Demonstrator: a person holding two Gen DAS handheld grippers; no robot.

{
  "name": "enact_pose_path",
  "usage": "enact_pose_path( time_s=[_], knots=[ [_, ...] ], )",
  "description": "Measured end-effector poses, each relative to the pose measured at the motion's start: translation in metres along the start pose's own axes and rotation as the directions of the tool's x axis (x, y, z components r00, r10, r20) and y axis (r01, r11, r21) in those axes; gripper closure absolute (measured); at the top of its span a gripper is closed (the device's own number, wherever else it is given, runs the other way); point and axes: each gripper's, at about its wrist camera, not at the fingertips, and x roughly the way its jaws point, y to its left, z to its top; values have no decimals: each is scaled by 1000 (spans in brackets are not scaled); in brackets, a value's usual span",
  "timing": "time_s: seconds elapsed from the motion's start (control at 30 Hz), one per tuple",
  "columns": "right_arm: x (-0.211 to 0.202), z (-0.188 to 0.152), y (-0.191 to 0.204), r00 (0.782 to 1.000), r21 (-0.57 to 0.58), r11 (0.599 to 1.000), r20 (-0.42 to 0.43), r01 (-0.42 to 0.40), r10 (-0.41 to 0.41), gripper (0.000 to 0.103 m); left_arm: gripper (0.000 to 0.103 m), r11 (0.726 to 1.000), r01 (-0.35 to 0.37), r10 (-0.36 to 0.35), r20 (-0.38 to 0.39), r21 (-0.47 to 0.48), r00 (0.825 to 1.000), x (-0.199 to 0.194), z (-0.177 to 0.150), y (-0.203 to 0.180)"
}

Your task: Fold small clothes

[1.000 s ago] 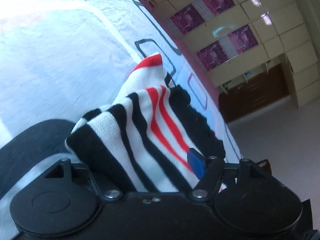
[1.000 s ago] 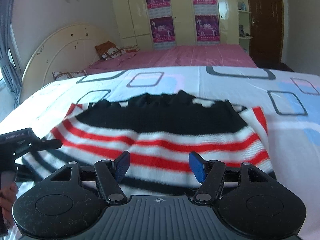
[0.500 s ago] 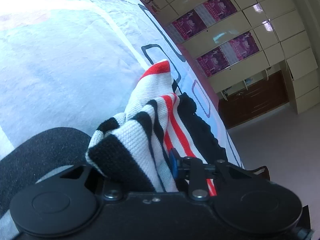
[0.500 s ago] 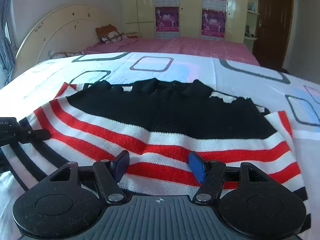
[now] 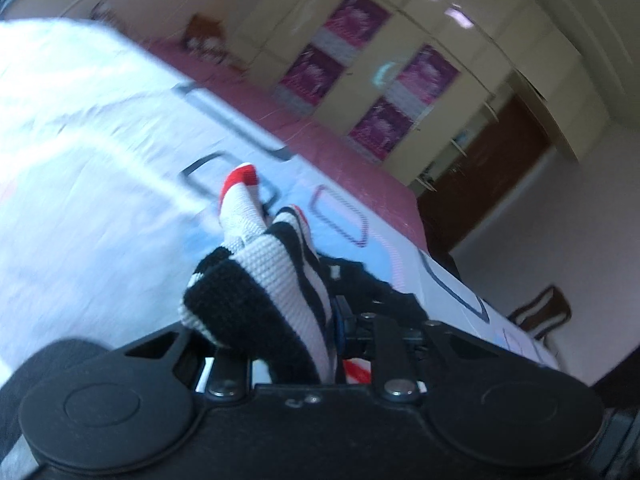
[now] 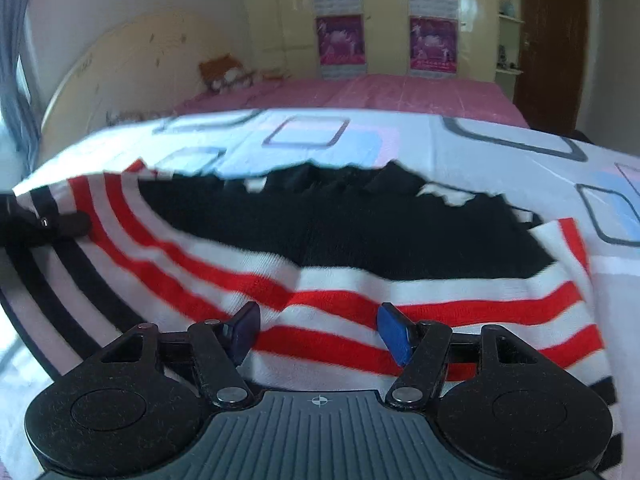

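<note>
While the left gripper (image 5: pixel 320 320), jaws just closed, pinches the striped sweater's (image 6: pixel 360 280) edge off the bed (image 6: pixel 500 136), the right gripper (image 6: pixel 318 330) hovers open over its hem: first fold starting; next, carry edge across.

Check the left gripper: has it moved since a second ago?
Yes. The left gripper, shut on the striped sweater, has lifted its edge up and away from the bedsheet.
</note>
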Motion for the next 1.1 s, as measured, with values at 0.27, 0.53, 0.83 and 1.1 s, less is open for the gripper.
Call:
enact_pose_path(
  time_s=[0.27, 0.53, 0.83, 1.1],
  knots=[
    [-67, -2, -62, 997, 111, 993, 69, -29, 21, 39, 82, 945, 106, -99, -37, 310, 994, 17, -10, -110],
    [-128, -25, -142, 987, 229, 968, 96, 105, -130, 39, 82, 803, 248, -169, -192, 542, 967, 60, -99, -197],
    [-150, -21, -164, 987, 291, 955, 128, 58, -99, 38, 44, 615, 286, -114, -276, 735, 954, 47, -173, -200],
    [-104, 2, -143, 990, 305, 941, 62, -143, 130, 39, 42, 719, 330, -162, -314, 612, 935, 3, -153, -167]
  ],
)
